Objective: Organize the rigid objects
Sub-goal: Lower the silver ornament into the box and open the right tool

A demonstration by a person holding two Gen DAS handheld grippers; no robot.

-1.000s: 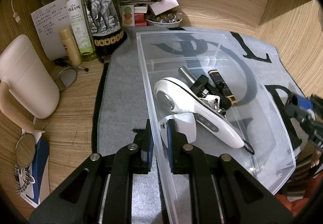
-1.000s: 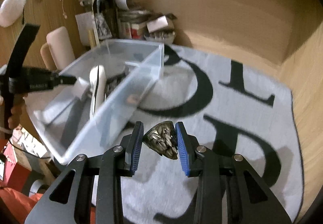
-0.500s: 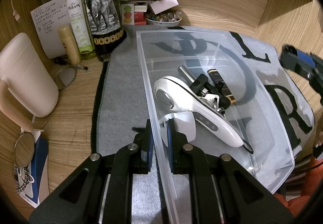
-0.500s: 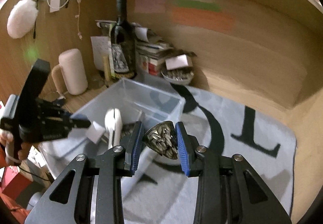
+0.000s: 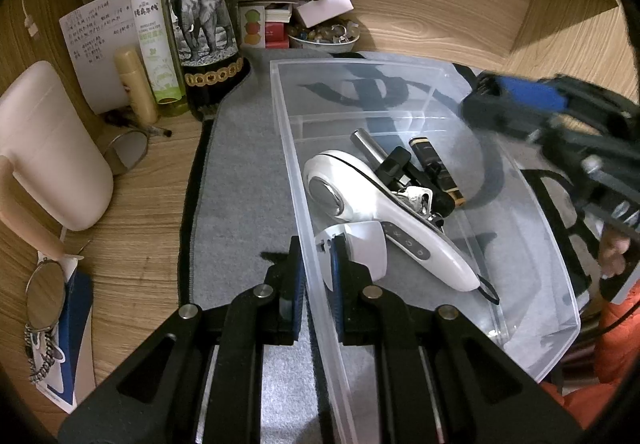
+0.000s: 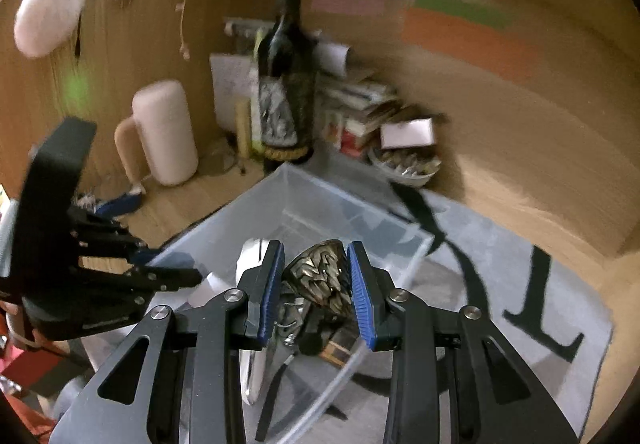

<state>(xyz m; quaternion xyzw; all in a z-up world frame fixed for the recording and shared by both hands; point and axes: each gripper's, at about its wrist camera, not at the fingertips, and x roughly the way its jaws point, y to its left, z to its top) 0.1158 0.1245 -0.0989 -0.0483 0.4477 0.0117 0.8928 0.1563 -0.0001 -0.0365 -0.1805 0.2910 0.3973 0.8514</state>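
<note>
A clear plastic bin (image 5: 400, 63) sits on a grey mat (image 5: 240, 183). It holds a white handheld device (image 5: 384, 219), a white cap, keys and black tube-shaped items (image 5: 432, 167). My left gripper (image 5: 316, 256) is shut on the bin's left wall, one finger inside and one outside. My right gripper (image 6: 315, 246) is shut on a faceted bronze-and-silver metallic piece (image 6: 320, 280) and hangs above the bin's contents. In the left wrist view the right gripper shows blurred over the bin's right rim, with a person's hand (image 5: 612, 248) behind it.
A dark wine bottle (image 5: 204, 15), a green spray bottle (image 5: 154, 31), a pink mug (image 5: 48, 147), a bowl of trinkets (image 5: 324, 35) and stacked papers crowd the back left corner. Wooden walls close in behind and to the right. A round mirror (image 5: 44, 292) lies at the left.
My right gripper carried the metallic piece from over the mat to above the bin and rose a little. The left gripper kept its clamp on the bin wall and did not move.
</note>
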